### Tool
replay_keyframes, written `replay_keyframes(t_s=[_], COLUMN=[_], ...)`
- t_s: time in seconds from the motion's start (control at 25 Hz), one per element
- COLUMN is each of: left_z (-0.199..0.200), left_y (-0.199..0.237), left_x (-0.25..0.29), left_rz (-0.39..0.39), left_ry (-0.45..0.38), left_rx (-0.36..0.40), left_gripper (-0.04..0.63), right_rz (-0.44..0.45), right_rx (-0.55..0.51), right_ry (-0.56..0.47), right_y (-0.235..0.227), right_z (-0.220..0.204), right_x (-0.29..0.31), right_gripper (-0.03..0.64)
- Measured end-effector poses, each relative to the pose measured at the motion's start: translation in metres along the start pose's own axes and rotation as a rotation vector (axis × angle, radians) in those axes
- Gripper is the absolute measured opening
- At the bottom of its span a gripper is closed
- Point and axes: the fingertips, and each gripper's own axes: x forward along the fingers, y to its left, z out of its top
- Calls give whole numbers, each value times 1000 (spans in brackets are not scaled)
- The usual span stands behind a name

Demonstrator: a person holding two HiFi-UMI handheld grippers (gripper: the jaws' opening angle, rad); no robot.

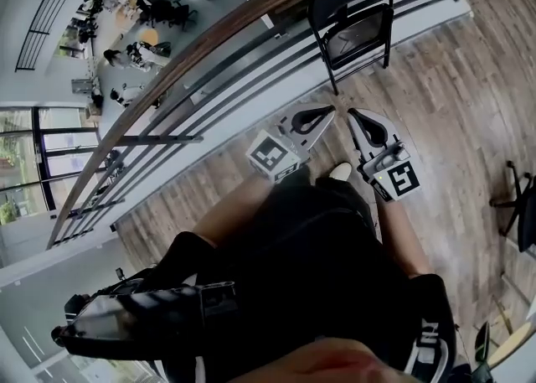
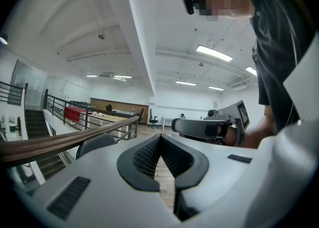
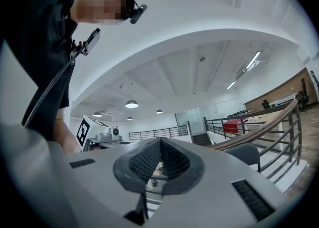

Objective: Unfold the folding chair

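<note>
Far edge of the wood floor (image 1: pixel 435 96), right by the rail (image 1: pixel 219 33): a black folding chair (image 1: pixel 352 4). Seat tipped up flat against the back, so not opened yet. Standing on its legs, close to the rail bars.

Nearer, over the floor boards: left tool (image 1: pixel 325 111) and right tool (image 1: pixel 355 113), side by side, close but not touching. Both pointing toward the chair, with bare floor in between. No touch on the chair.

Left tool: jaws shut tight, dark bumpy pads (image 2: pixel 144 154) pressed together at the tip, nothing held. Right tool: the same, jaws shut tight, nothing held. On the back of each tool, a cube (image 1: pixel 272 155) with black and white squares.

Past the left tool's tip: the round top of the chair back and the brown rail top. Past the right tool's tip: the chair back again, off to the right, under the rail.

Below the tools: a white shoe (image 1: pixel 340 172) on the floor, and black clothes (image 1: pixel 318 247). Past the rail, down below: a lower floor (image 1: pixel 180 33) with small people (image 1: pixel 138 54).
</note>
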Motion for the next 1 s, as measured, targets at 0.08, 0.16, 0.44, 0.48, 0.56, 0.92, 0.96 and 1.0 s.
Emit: replay_keyframes(t_s=[0.08, 0.16, 0.44, 0.48, 0.56, 0.92, 0.96, 1.0], left_z=[0, -1, -1, -2, -4, -2, -3, -4], left_y=[7, 16, 56, 66, 91, 203, 214, 224], left_x=[7, 14, 30, 31, 34, 37, 36, 36], left_rz=[-3, -2, -46, -52, -59, -98, -98, -97], left_ry=[-1, -1, -38, -39, -37, -38, -39, -40], left_rx=[-1, -14, -36, -41, -51, -17, -16, -18], left_gripper=[3, 3, 4, 3, 3, 3, 4, 3], right_rz=[2, 3, -43, -46, -59, -119, -129, -142], right_rx=[-4, 4, -10, -24, -47, -66, -71, -77], right_ry=[0, -9, 42, 42, 42, 69, 77, 89], right_y=[-7, -13, -36, -40, -50, -86, -89, -93], right_z=[1, 2, -12, -12, -9, -10, -13, -16], right_x=[5, 10, 39, 48, 69, 173, 183, 192], right_gripper=[8, 8, 8, 8, 8, 8, 8, 8])
